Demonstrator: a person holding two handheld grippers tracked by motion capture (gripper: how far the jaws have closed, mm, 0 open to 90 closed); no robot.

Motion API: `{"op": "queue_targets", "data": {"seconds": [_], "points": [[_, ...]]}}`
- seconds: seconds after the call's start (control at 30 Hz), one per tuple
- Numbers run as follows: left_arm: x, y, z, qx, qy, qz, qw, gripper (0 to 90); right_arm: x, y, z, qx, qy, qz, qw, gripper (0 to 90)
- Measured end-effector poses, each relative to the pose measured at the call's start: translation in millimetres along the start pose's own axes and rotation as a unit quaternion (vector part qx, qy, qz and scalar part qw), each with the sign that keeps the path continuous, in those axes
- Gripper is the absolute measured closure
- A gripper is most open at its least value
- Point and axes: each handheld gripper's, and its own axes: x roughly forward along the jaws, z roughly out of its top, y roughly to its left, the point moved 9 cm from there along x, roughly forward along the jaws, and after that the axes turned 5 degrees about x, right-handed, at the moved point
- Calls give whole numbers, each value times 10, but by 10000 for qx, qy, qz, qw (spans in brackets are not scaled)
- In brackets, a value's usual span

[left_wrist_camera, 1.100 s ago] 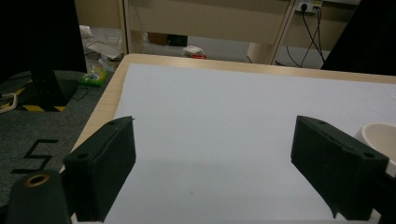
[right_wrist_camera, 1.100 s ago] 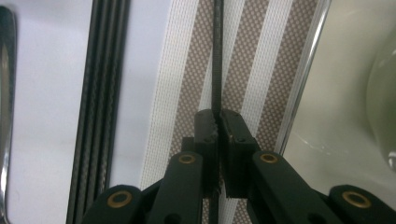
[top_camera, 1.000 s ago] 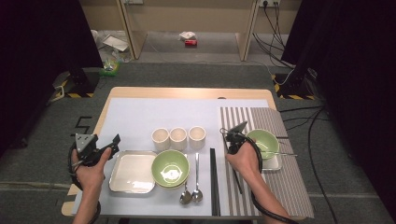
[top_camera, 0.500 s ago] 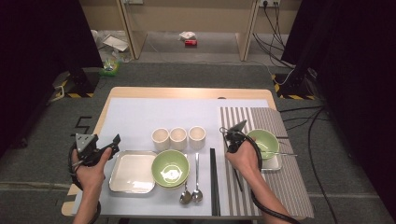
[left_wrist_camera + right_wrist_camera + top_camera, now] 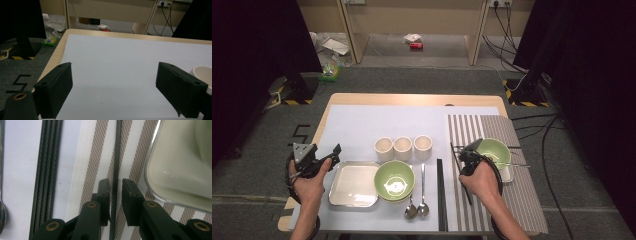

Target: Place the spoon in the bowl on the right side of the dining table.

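My right claw (image 5: 115,185) just opening — chopstick (image 5: 116,157) loose between pads, laid on striped mat (image 5: 90,152) beside tray (image 5: 160,192); left claw (image 5: 115,85) wide open, holding nothing.

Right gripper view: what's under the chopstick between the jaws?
The chopstick lies on the striped mat, between the right gripper's just-opening jaws, with no pad pressing it. Its near end runs under the gripper body, so that part is covered.

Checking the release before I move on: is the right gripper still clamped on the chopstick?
No: in the right gripper view the chopstick lies on the striped mat between the right gripper pads, with gaps either side.
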Motion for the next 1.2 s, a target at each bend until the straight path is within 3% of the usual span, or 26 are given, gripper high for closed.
{"op": "queue_targets", "data": {"seconds": [0.4, 1.2], "points": [[4, -6, -1, 5, 2, -4, 10000, 129, 34, 10, -213, -29, 241, -80, 9997, 784], [3, -5, -1, 5, 2, -3, 10000, 129, 78, -16, -273, 87, 271, -229, 9993, 857]]}}
